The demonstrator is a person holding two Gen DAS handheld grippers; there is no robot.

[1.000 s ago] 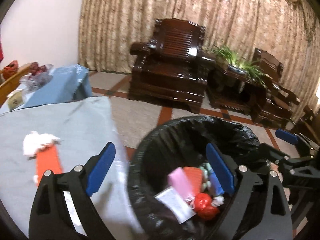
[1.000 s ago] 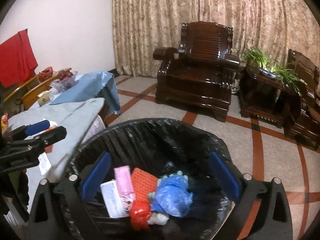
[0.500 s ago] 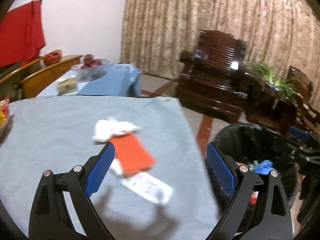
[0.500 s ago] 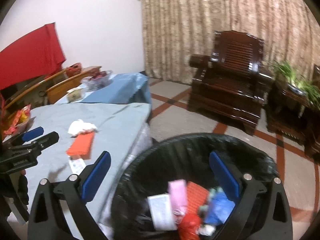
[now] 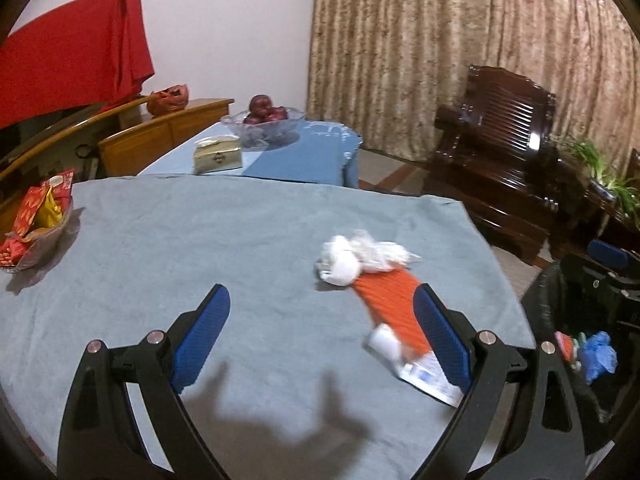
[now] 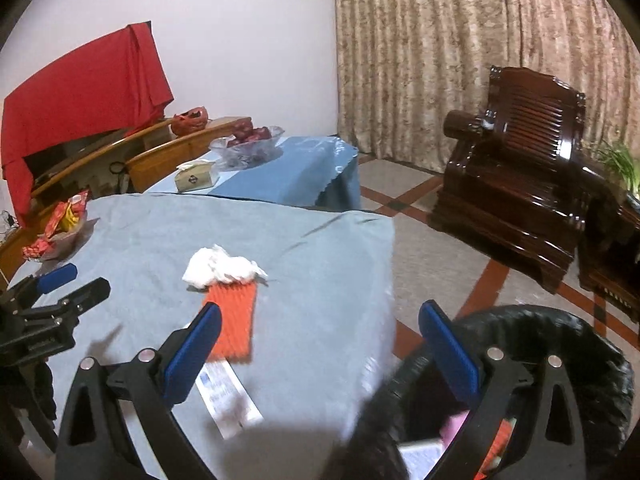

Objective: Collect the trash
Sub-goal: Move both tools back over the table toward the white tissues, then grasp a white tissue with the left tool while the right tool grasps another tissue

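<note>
Hovering my left gripper [image 5: 322, 340] and right gripper [image 6: 320, 344] wide apart and empty, I am judging the job partly done: the black-lined bin [image 6: 560, 320] is holding several scraps, while a crumpled tissue [image 5: 360, 258], an orange wrapper [image 5: 394, 304] and a white packet [image 5: 416, 368] are lying on the grey tablecloth [image 5: 200, 248].

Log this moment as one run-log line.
left gripper: open, empty | right gripper: open, empty | on table: tissue wad, orange packet, white wrapper | bin: beside table

matt grey cloth table cover [image 5: 168, 248]; crumpled white paper tissue [image 5: 360, 258]; glossy dark wood armchair [image 6: 520, 184]
</note>
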